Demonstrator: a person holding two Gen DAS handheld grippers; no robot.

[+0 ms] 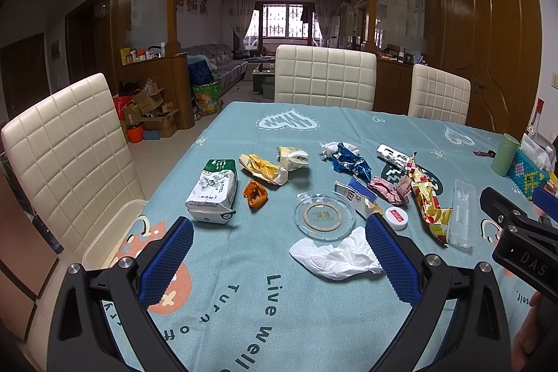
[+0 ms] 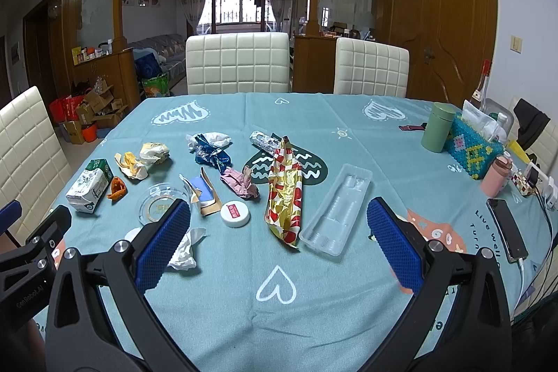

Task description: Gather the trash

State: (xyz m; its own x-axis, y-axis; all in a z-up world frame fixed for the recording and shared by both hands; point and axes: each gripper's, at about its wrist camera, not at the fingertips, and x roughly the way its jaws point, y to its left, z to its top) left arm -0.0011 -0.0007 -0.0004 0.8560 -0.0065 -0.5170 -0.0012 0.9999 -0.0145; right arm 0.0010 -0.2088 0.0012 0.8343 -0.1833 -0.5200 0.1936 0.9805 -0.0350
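Trash lies scattered over the blue tablecloth (image 1: pixel 244 285); both my grippers hang above it, jaws wide, holding nothing. The crumpled white tissue (image 1: pixel 336 255) sits nearest my left gripper (image 1: pixel 279 260). I judge a low, centred pinch best, clear of the glass ashtray (image 1: pixel 324 215) just behind. My right gripper (image 2: pixel 279 239) faces the clear plastic tray (image 2: pixel 336 210).

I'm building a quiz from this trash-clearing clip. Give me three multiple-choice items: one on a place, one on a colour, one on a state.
1. The white cap lies:
A. beside the red-and-gold wrapper
B. inside the glass ashtray
C. on a chair

2. The tablecloth is:
A. red
B. light blue
C. white

3. Both the left gripper and the right gripper are:
A. shut on tissue
B. open, holding nothing
C. out of view

Answers: 1 A, it sits on the cloth left of the wrapper; 2 B, blue cloth with hearts; 3 B, fingers spread wide with nothing between them.
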